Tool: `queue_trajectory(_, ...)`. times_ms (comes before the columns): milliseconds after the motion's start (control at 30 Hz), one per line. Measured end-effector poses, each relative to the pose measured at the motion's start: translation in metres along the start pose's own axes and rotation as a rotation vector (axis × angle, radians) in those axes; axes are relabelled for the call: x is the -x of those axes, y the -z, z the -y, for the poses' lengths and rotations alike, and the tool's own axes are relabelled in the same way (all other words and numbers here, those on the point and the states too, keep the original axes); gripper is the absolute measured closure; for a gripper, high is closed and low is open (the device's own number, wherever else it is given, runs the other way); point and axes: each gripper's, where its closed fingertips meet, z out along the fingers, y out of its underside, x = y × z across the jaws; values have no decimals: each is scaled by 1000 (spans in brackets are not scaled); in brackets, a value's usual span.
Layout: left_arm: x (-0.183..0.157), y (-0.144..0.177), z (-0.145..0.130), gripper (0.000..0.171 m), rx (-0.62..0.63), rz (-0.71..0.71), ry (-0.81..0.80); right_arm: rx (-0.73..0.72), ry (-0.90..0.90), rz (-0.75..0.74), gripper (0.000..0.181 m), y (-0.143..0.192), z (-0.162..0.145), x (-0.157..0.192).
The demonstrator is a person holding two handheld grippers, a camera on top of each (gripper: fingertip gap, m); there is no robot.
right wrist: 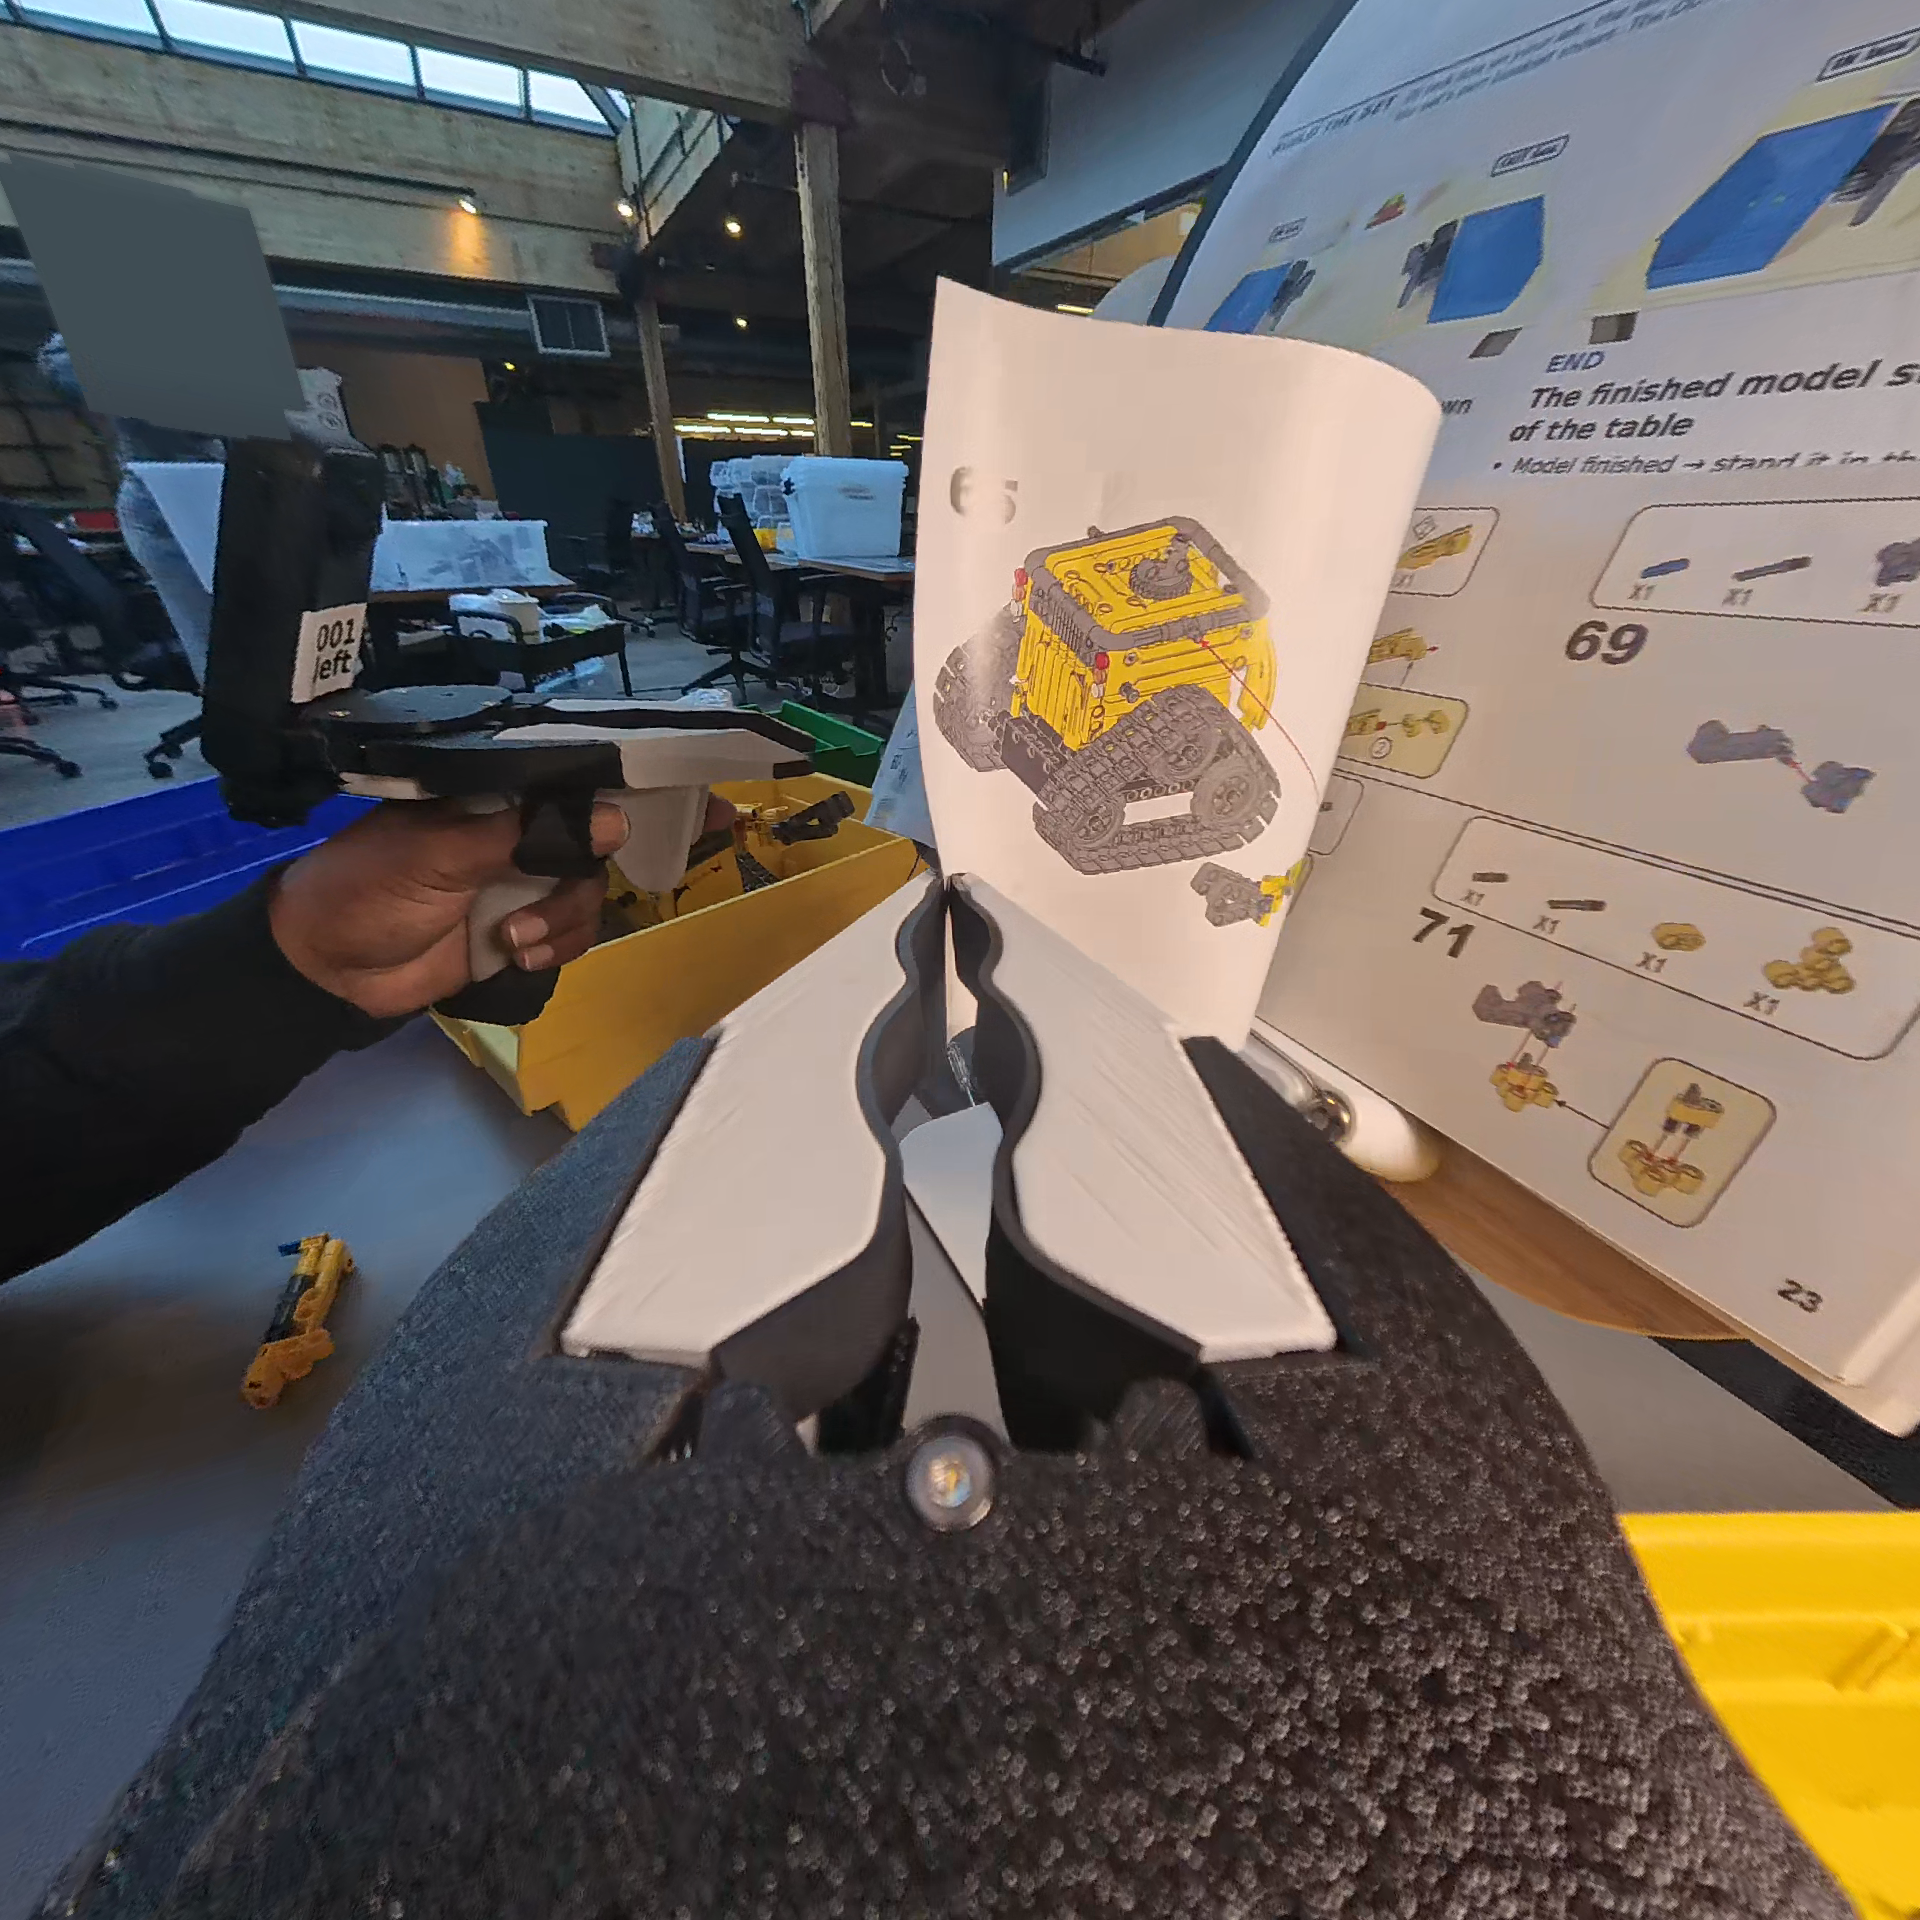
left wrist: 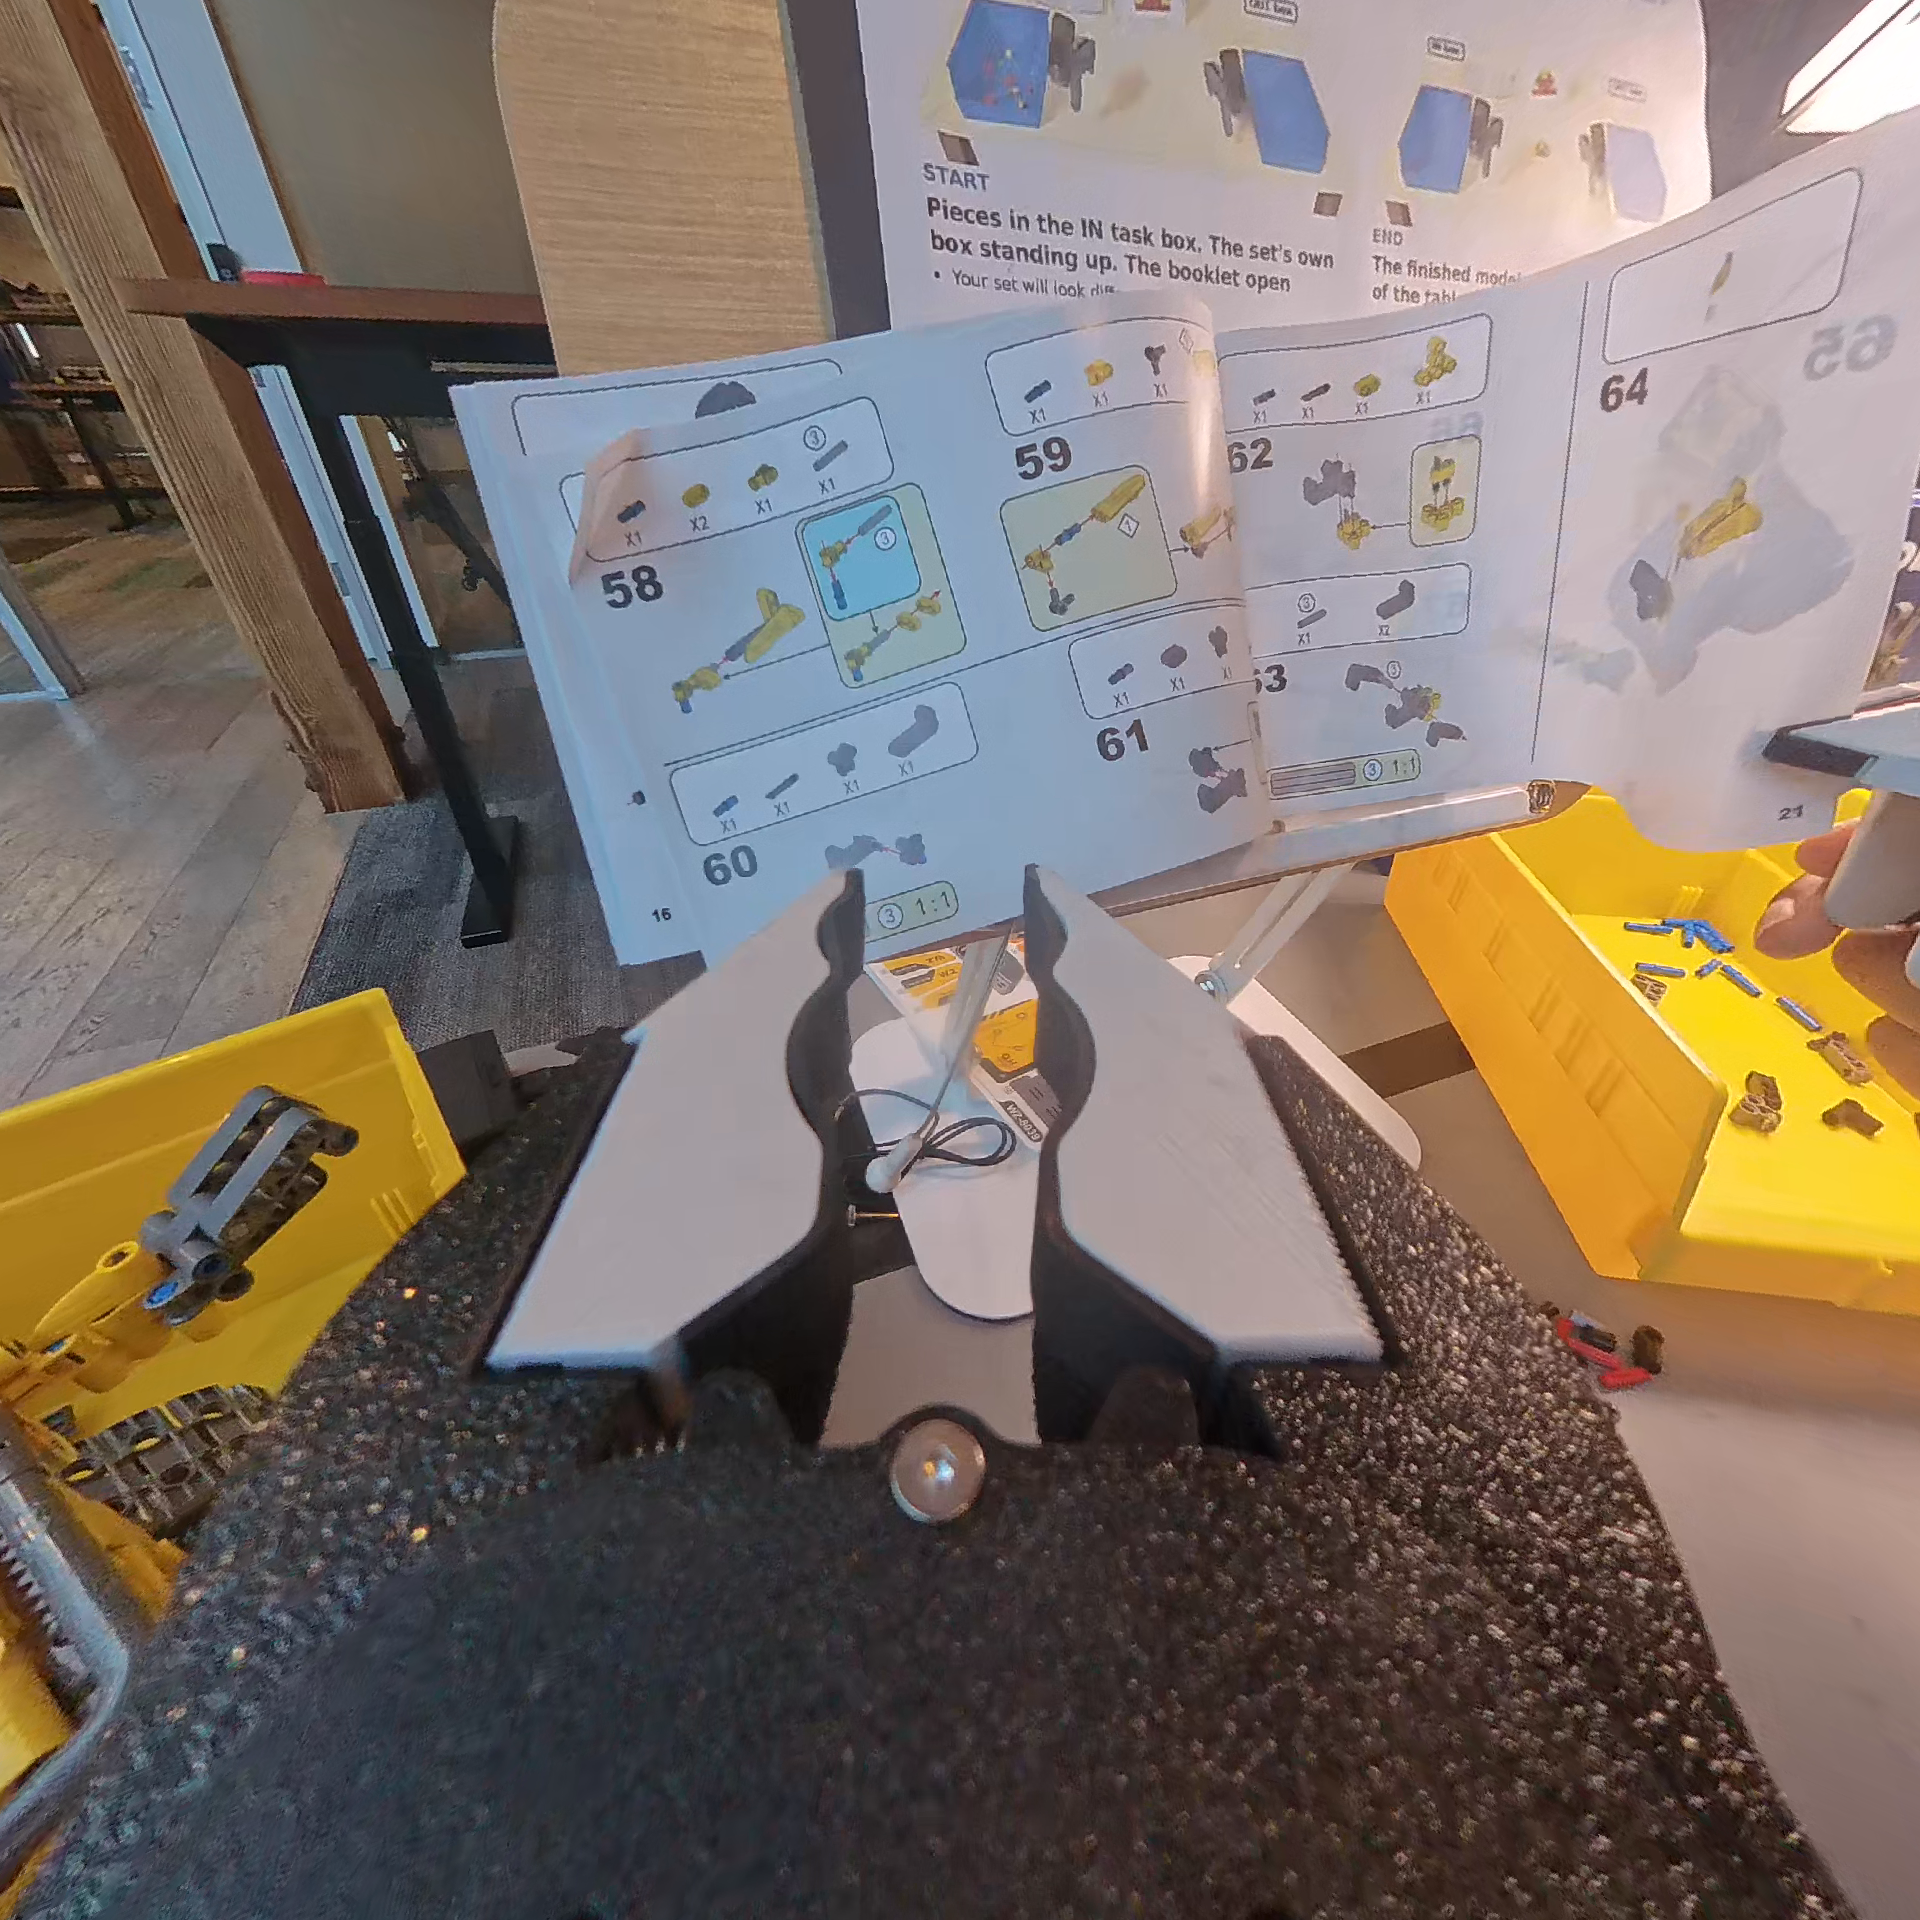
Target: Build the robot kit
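An open instruction booklet (left wrist: 935, 623) leans on a white stand (left wrist: 1278, 914). My left gripper (left wrist: 943, 904) is open and empty, its fingertips just in front of the booklet's lower edge. My right gripper (right wrist: 948, 885) is shut on the bottom edge of a lifted, curled page (right wrist: 1143, 520) that bears a drawing of a yellow tracked vehicle. The right gripper also shows in the left wrist view (left wrist: 1808, 746), holding that page up at the right. The left gripper (right wrist: 795, 761) shows in the right wrist view, held in a hand above a yellow bin (right wrist: 675, 997).
A yellow bin (left wrist: 1558, 1091) on the right holds blue pins (left wrist: 1704, 956) and dark connectors. A yellow bin (left wrist: 208, 1101) on the left holds a part-built yellow and grey model (left wrist: 208, 1216). A small yellow assembly (right wrist: 296, 1320) lies on the table. A printed poster (left wrist: 1143, 156) stands behind. Some 15 cm of space lies between my two pairs of fingers. The small yellow assembly (right wrist: 296, 1320) is about equally far from each gripper, around 30 cm.
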Motion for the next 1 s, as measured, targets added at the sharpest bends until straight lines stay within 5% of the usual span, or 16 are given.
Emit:
queue_trajectory(267, -28, -3, -6, 131, 5, -112, 23, 29, -3, 58, 181, -15, -11, 20)
queue_trajectory(567, -109, 24, 23, 122, -88, -627, 204, 62, 18, -12, 181, -37, -28, 29)
queue_trajectory(633, -113, 22, 19, 123, -64, -626, 228, 73, 60, -20, 181, -45, -32, 38)
queue_trajectory(833, -86, 10, 7, 171, 1, -432, 164, 110, 264, -62, 180, -63, -42, 65)
queue_trajectory(1000, -46, 13, 17, 171, -8, -269, 122, 59, 291, 24, 168, -61, -28, 84)
